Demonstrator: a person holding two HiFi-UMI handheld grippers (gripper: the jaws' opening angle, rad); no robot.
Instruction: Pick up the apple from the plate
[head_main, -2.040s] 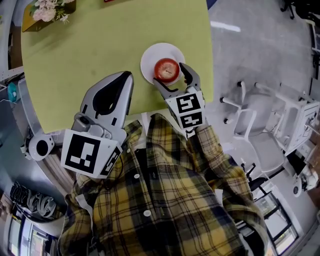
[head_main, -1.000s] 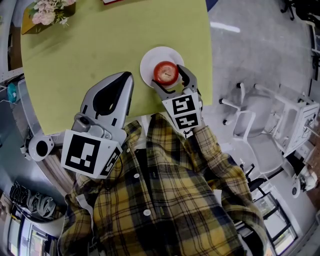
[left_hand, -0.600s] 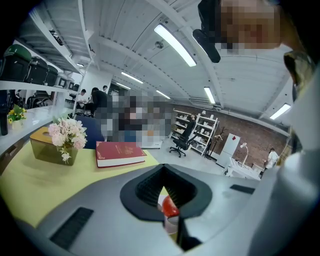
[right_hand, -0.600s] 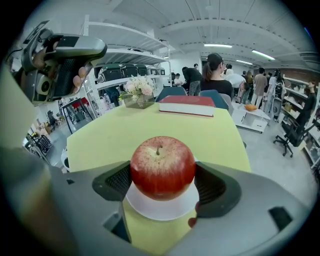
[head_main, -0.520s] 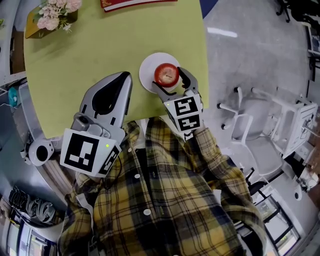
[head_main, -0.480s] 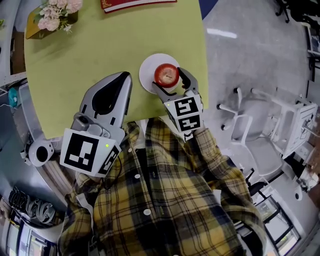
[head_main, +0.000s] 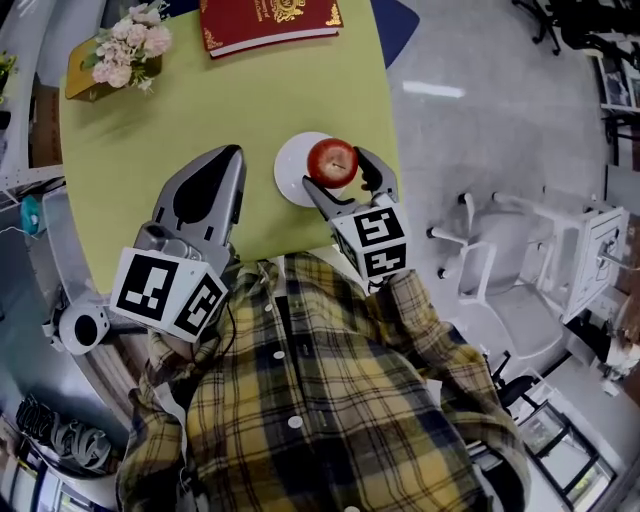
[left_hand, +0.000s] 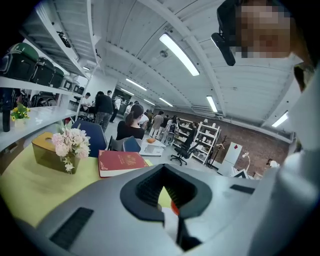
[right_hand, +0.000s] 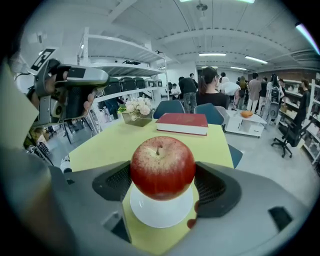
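The red apple (head_main: 332, 161) (right_hand: 162, 167) hangs a little above the white plate (head_main: 291, 177) (right_hand: 161, 210), clamped between both jaws of my right gripper (head_main: 335, 170) (right_hand: 162, 181), which is shut on it. The empty plate lies near the right edge of the yellow-green table (head_main: 150, 120). My left gripper (head_main: 228, 156) (left_hand: 163, 169) is held over the table to the left of the plate, jaws closed together with nothing in them.
A red book (head_main: 270, 22) (right_hand: 182, 123) lies at the table's far edge, with a box of pink flowers (head_main: 118, 60) (left_hand: 65, 147) at the far left. A white chair (head_main: 500, 260) stands on the floor to the right. People stand in the background.
The right gripper has closed on the apple and raised it off the plate. The head view has shifted, so the book now shows.
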